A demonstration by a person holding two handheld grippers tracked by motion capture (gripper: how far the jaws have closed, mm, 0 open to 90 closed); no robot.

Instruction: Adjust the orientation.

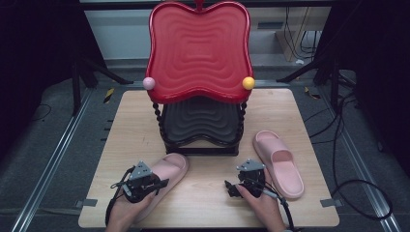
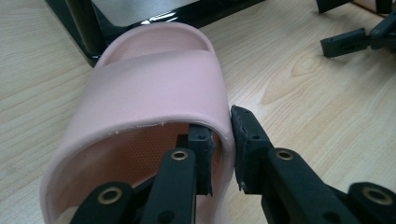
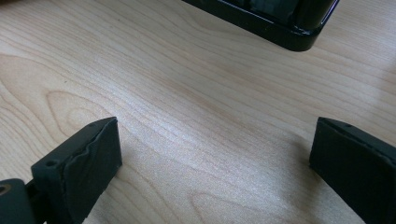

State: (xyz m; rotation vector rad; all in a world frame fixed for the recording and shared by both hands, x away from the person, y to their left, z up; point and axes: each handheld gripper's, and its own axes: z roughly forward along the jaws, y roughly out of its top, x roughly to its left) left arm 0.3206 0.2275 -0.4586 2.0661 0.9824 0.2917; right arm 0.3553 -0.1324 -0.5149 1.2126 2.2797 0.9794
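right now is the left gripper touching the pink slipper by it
Touching. In the left gripper view, the left gripper has one jaw inside and one outside the side wall of the pink slipper, pinching it.

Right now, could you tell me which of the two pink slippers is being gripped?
The pink slipper on the left: the left gripper is shut on its side wall. The other slipper lies untouched at the right, and the right gripper is open over bare wood.

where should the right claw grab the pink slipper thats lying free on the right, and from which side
Grip its side wall just behind the strap, one jaw inside the footbed and one outside, as the left claw holds the other slipper. The free slipper lies flat, sole down, right of the open right claw, so come from its near left edge, probably low.
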